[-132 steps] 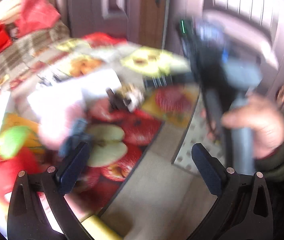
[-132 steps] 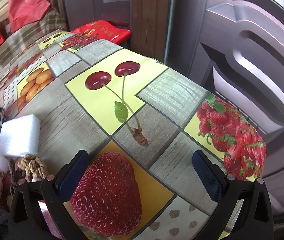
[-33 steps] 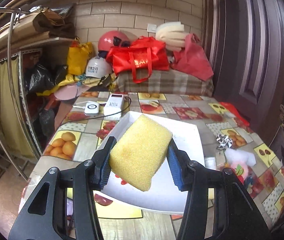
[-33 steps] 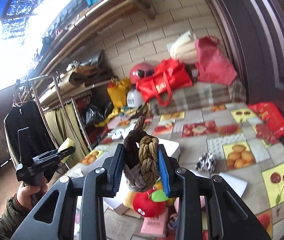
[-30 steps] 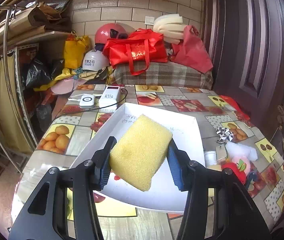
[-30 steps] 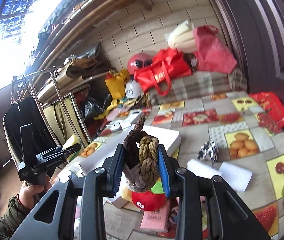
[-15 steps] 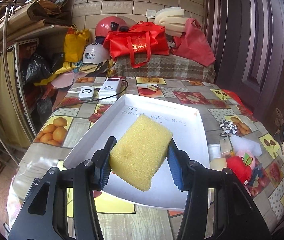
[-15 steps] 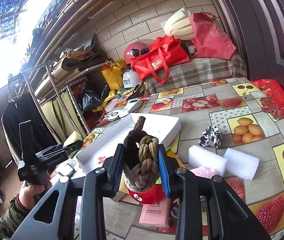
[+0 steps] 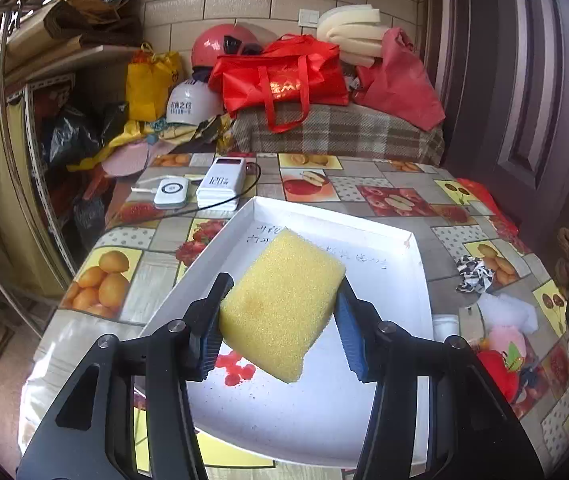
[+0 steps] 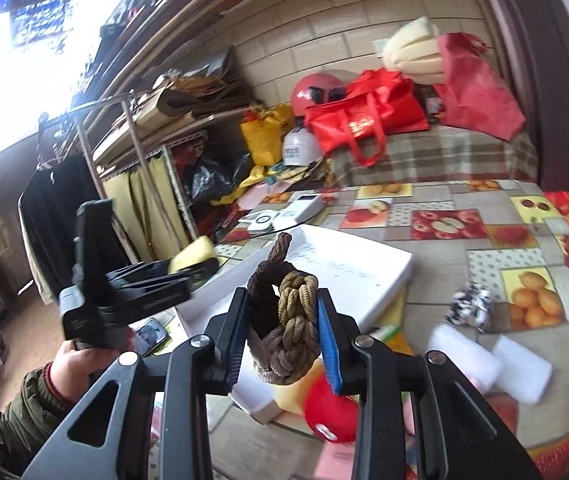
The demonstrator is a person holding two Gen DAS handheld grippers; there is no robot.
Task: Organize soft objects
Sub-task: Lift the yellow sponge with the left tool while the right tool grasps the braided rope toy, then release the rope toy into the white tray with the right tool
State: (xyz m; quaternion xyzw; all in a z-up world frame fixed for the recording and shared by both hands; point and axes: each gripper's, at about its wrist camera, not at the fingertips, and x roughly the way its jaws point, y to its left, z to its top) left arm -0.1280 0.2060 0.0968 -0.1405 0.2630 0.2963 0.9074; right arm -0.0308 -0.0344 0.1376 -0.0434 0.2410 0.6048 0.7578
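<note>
- Pinching a yellow sponge (image 9: pixel 282 304) between its blue-padded jaws, the left gripper (image 9: pixel 280 320) holds it tilted in the air over the white tray (image 9: pixel 418 280).
- The white tray lies on the fruit-print tablecloth (image 9: pixel 124 276); its floor carries handwriting at the far end and a red mark at the near end.
- Clamped tight on a braided rope knot (image 10: pixel 284 320), the right gripper (image 10: pixel 283 334) hangs just beyond the tray's right side, with brown, olive and grey strands bulging above and below the pads.
- Right of the tray, on the cloth, sit a black-and-white scrunchie (image 9: pixel 472 274), white foam blocks (image 10: pixel 520 364), a red plush toy (image 10: pixel 330 412) and a pink fluffy item (image 9: pixel 504 338).
- Beyond the tray's far left corner rest a white power bank (image 9: pixel 222 184) and a round-faced white charger (image 9: pixel 171 192), a black cable running from them.
- From the right wrist view, the left hand (image 10: pixel 80 364) grips its tool left of the tray, the sponge's edge showing at the tip.
</note>
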